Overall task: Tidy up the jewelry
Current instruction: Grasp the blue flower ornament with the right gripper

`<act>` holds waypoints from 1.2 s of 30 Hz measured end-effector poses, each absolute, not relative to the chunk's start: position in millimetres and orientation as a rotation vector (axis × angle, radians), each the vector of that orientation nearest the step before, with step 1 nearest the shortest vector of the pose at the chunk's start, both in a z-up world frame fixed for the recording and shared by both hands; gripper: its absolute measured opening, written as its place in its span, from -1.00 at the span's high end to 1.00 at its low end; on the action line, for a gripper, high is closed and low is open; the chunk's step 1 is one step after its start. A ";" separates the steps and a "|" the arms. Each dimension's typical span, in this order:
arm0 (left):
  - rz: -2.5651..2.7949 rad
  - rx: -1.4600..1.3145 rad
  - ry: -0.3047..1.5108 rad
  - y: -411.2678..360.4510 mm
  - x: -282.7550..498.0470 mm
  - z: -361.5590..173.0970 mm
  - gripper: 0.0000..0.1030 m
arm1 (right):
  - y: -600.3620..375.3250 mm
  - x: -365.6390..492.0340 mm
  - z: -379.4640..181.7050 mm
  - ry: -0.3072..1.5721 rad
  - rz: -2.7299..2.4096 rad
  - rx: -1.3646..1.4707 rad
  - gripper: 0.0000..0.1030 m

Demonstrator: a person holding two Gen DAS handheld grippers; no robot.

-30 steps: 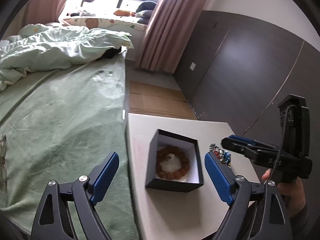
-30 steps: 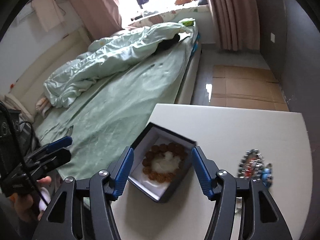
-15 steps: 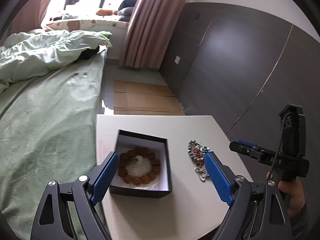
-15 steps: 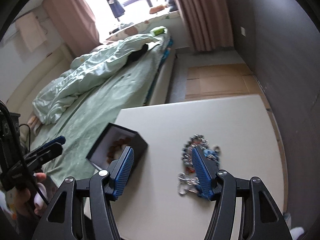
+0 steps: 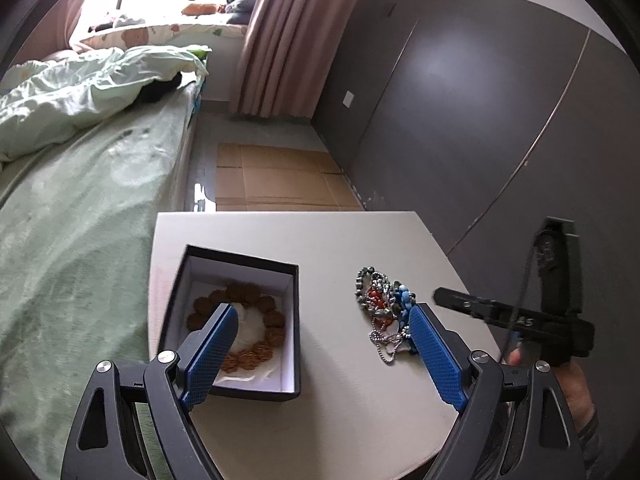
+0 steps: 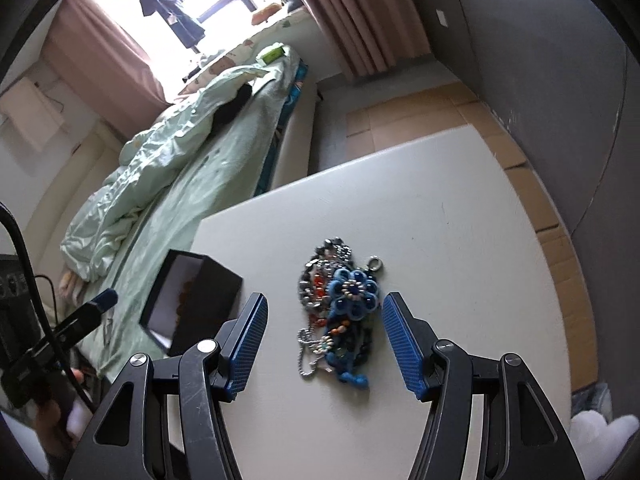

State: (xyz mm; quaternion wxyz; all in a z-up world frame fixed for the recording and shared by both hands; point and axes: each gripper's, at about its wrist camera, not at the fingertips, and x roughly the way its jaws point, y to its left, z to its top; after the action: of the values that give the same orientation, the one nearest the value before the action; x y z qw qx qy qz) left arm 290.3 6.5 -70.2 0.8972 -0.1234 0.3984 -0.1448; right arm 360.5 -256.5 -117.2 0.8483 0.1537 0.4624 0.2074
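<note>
Right gripper (image 6: 322, 338) fingers apart, straddling jewelry heap (image 6: 340, 312) on bench (image 6: 460, 240), likely lining up a pick; left gripper (image 5: 320, 356) fingers wide apart, empty, near open box (image 5: 294, 320) left of heap, beads inside

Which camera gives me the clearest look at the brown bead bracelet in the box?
Left wrist view: it looks down into the open black box, showing most of the brown bead bracelet ring. In the right wrist view only a sliver of beads shows past the box wall.
</note>
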 end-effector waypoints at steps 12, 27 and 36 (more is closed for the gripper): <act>-0.310 -0.231 0.864 -20.2 312.9 -73.7 -0.71 | -241.4 394.5 -164.0 1.083 0.437 0.312 -0.17; -0.372 -0.241 0.916 -61.9 340.9 -86.6 -0.41 | -291.6 372.1 -148.0 0.984 0.484 0.460 0.32; -0.400 -0.258 1.032 -84.8 361.2 -116.1 0.13 | -314.5 353.1 -134.4 0.923 0.457 0.524 0.32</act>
State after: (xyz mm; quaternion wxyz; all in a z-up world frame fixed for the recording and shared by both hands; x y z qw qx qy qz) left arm 361.2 -84.8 -116.1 0.8427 -0.1220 0.4888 -0.1895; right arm 353.1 -314.5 -134.4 0.8378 0.2475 0.4361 0.2160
